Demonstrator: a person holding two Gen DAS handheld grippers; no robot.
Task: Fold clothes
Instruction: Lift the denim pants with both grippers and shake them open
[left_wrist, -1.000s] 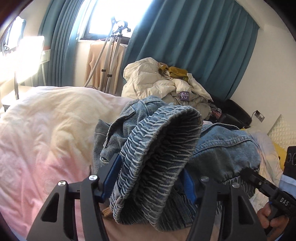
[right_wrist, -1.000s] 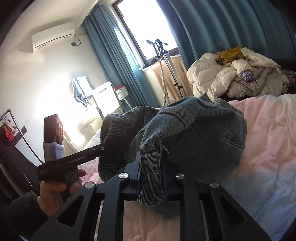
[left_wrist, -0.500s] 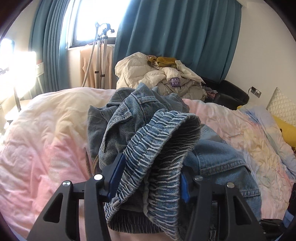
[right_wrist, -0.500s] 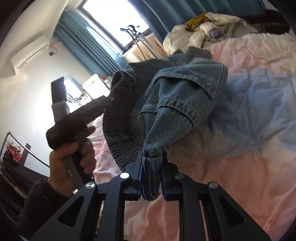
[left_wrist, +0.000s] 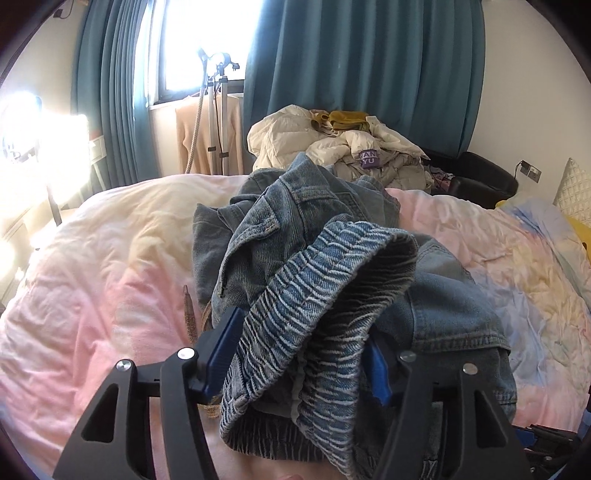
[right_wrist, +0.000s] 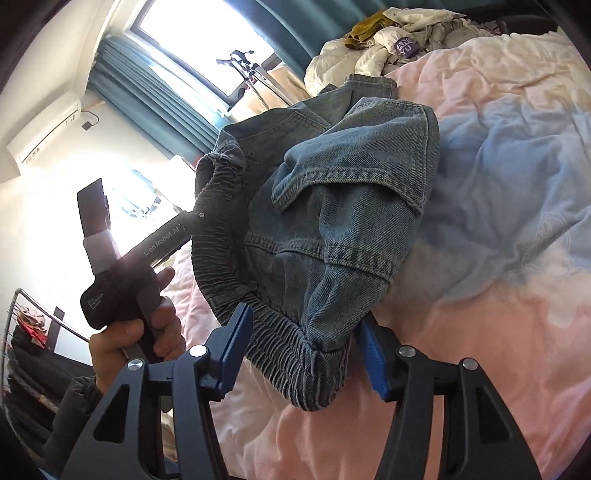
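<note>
- Above the bed (left_wrist: 110, 266), a bunched pair of jeans (left_wrist: 321, 280) hangs between the two tools, its lower folds resting on the pink and blue quilt (right_wrist: 498, 221).
- Left hand-held gripper (left_wrist: 299, 354): its blue pads sit either side of the ribbed elastic waistband (left_wrist: 332, 273), fairly wide apart with thick cloth filling the gap; they appear clamped on the jeans.
- Right hand-held gripper (right_wrist: 303, 347): its fingers stand apart, and the gathered waistband edge lies loosely between them, with space showing beside the left pad.
- From the right wrist view, the person's left hand (right_wrist: 147, 325) grips the handle of the left tool, which reaches into the waistband.
- Behind the bed lies a heap of pale clothes (left_wrist: 340, 151), with teal curtains (left_wrist: 362, 62) and a bright window (left_wrist: 199, 44) beyond.
- An air conditioner (right_wrist: 40, 133) is mounted on the wall.
</note>
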